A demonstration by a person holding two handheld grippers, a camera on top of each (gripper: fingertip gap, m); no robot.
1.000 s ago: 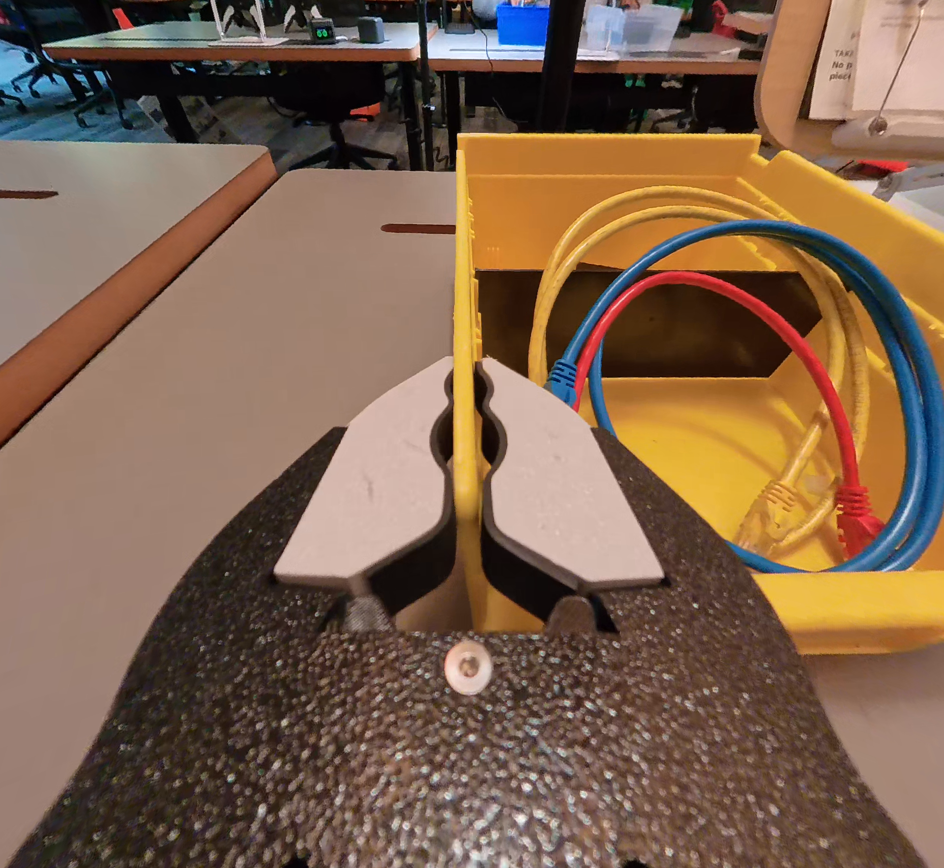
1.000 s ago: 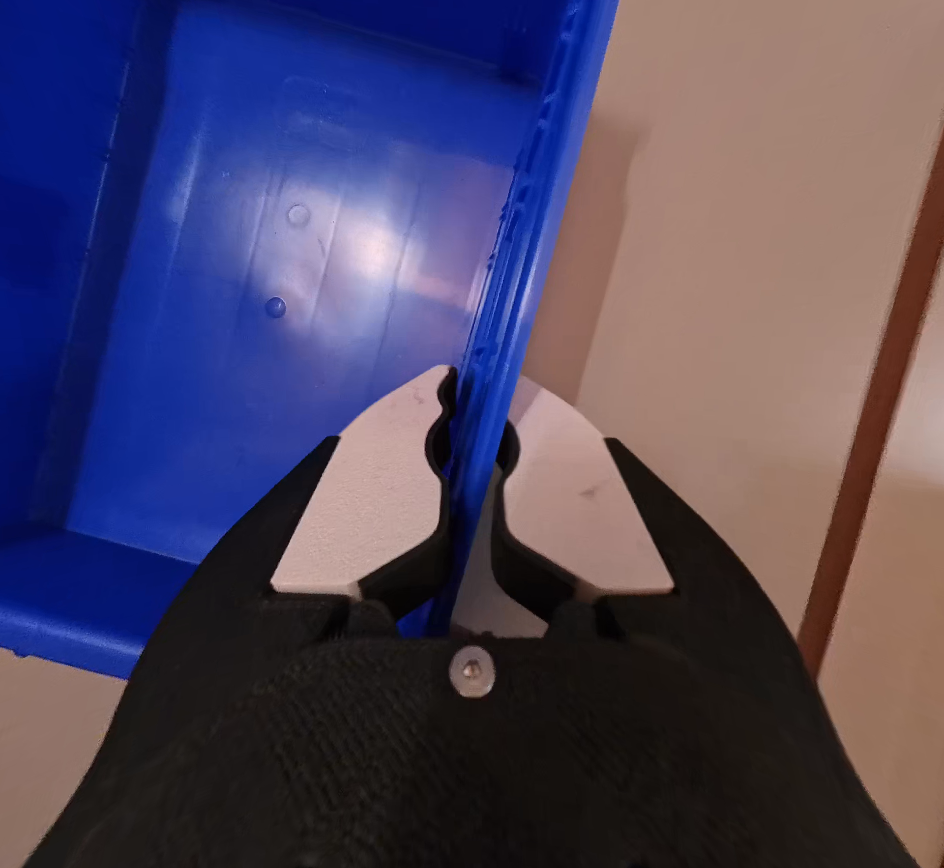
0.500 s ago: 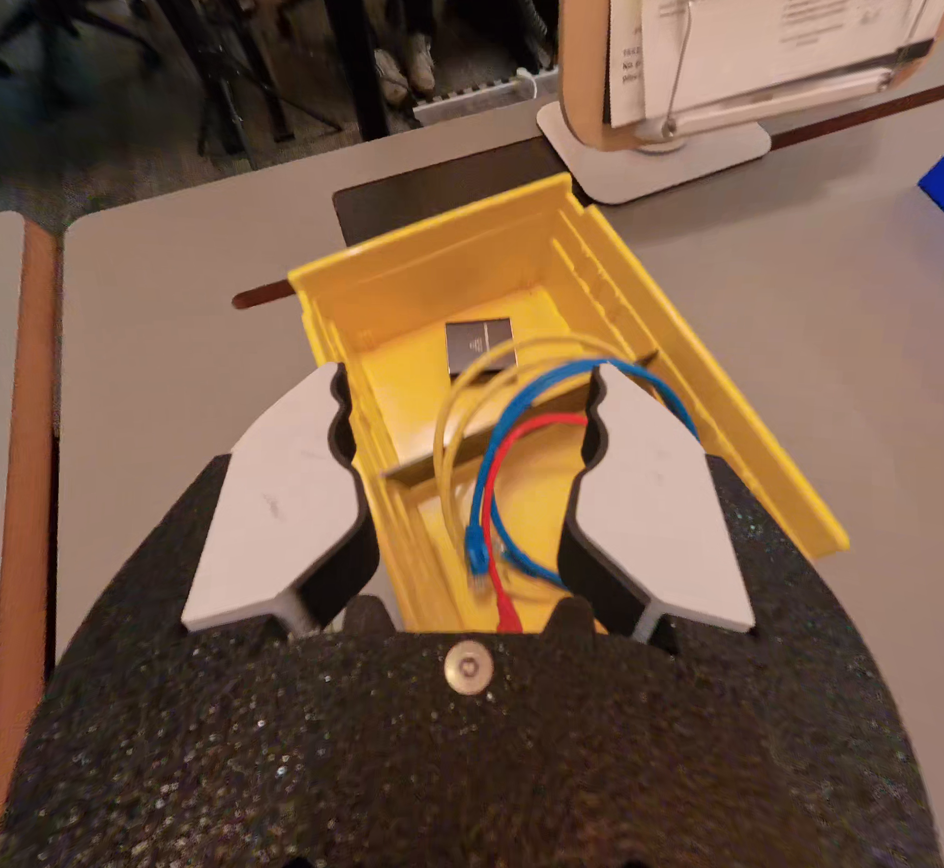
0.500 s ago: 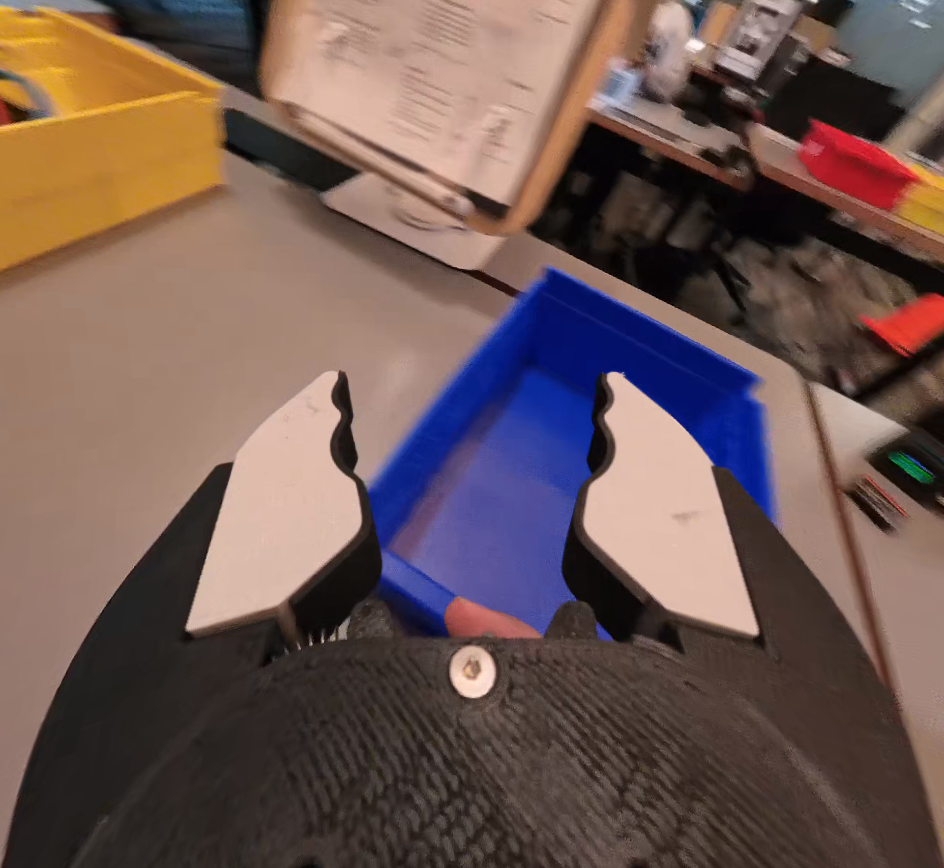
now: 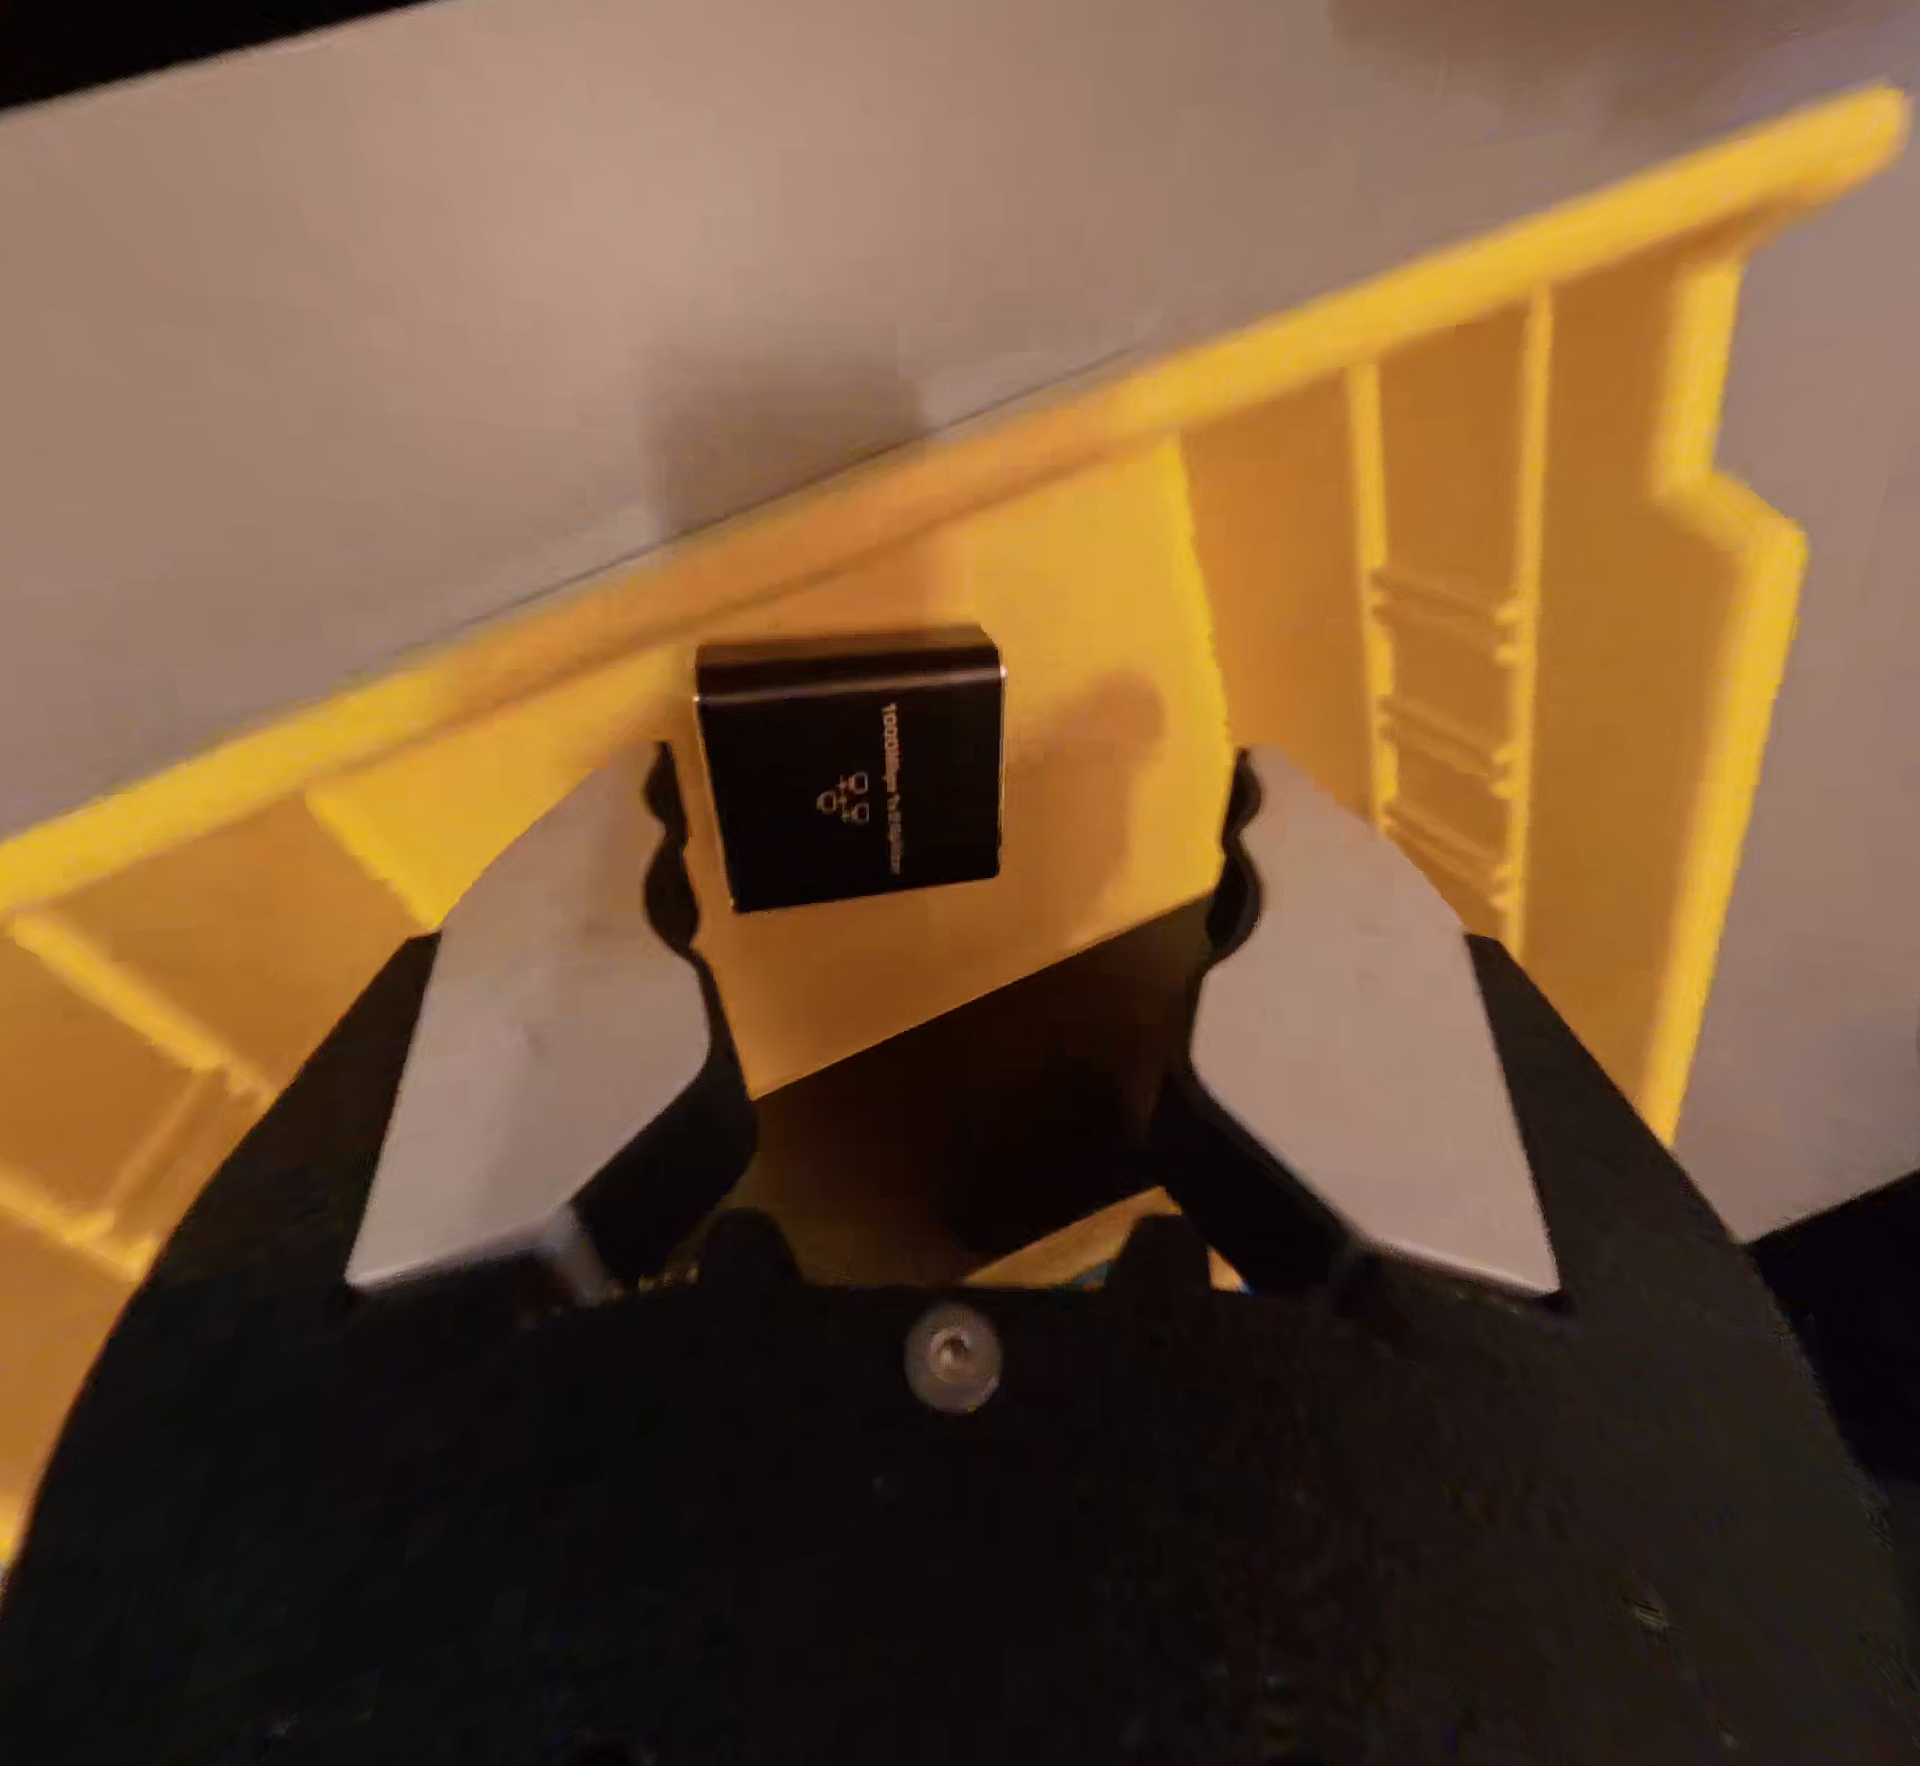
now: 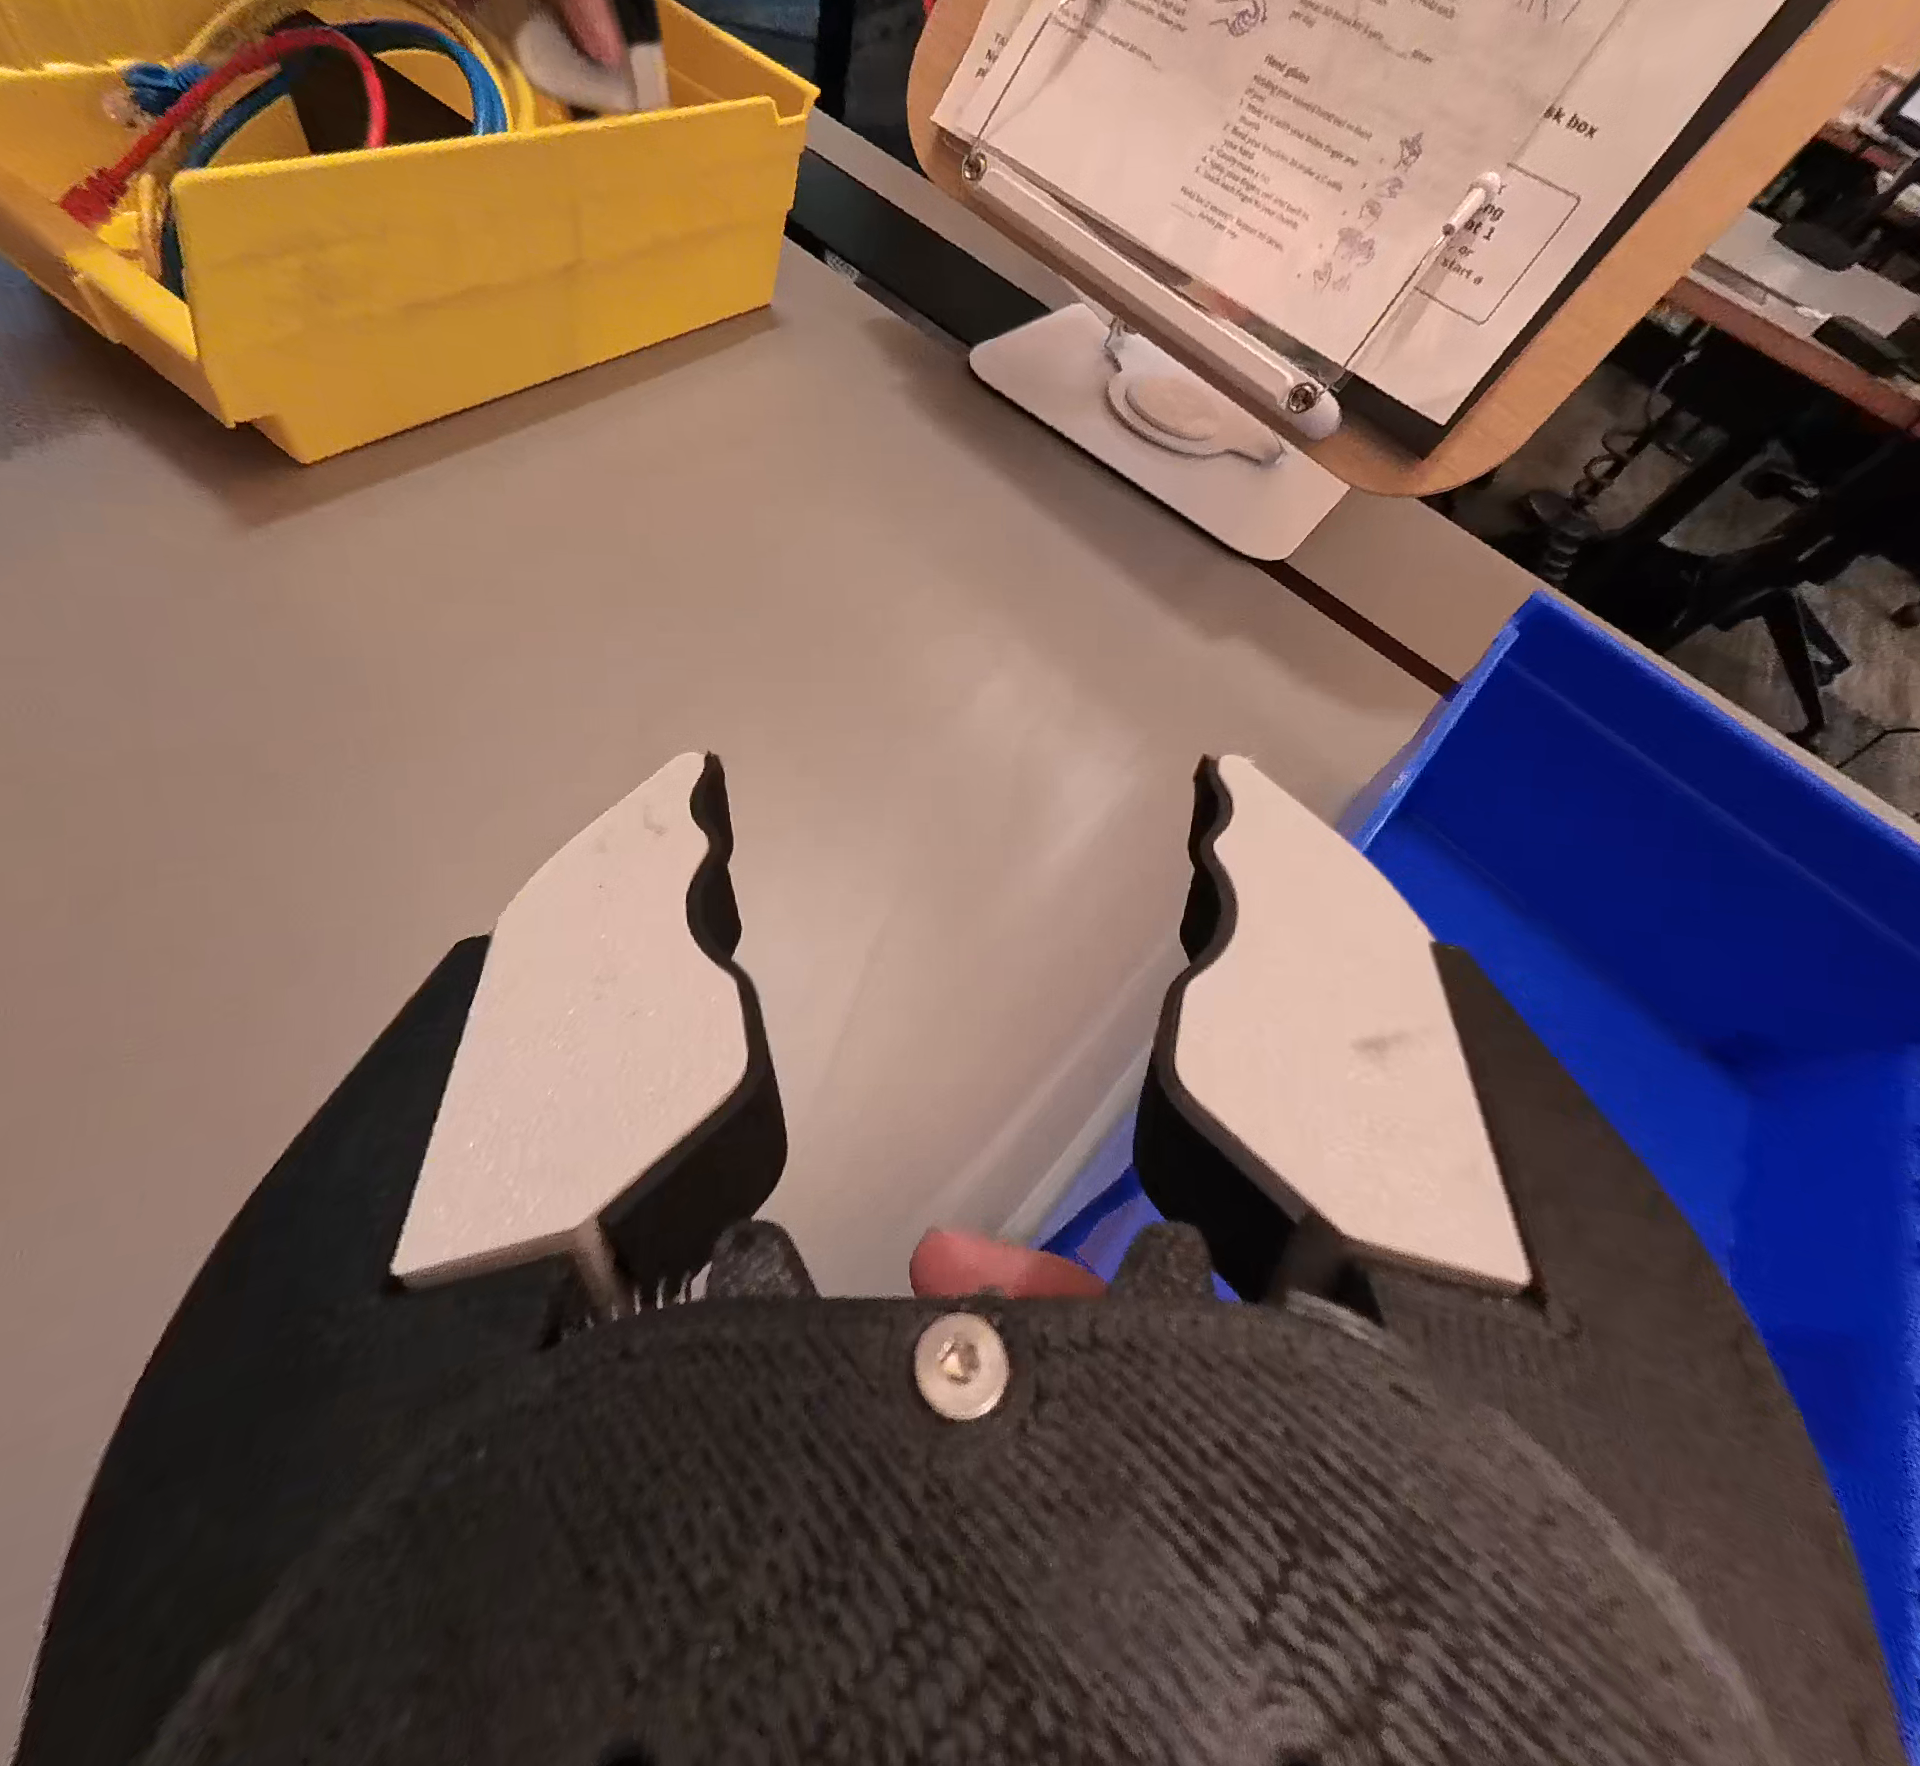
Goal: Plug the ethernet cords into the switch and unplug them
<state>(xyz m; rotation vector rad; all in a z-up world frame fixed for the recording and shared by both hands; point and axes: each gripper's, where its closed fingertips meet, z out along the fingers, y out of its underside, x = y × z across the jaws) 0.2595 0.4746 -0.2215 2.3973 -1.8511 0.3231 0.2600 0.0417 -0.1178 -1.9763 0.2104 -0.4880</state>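
Observation:
A small black switch lies on the floor of the yellow bin, close to its far wall. My left gripper is open and reaches down into the bin, with the switch between its fingertips, nearer the left finger. In the right wrist view the yellow bin stands far left, holding coiled blue, red and yellow ethernet cords, and the left gripper dips into its back compartment. My right gripper is open and empty above the grey table.
A blue bin sits at the right, beside my right gripper. A wooden stand holding a printed sheet stands on the table's far edge. Desks and chairs lie beyond the table.
My left gripper let go of the yellow bin's wall, opened, and dropped into the bin around the switch. My right gripper released the blue bin's wall, opened and drew left of it.

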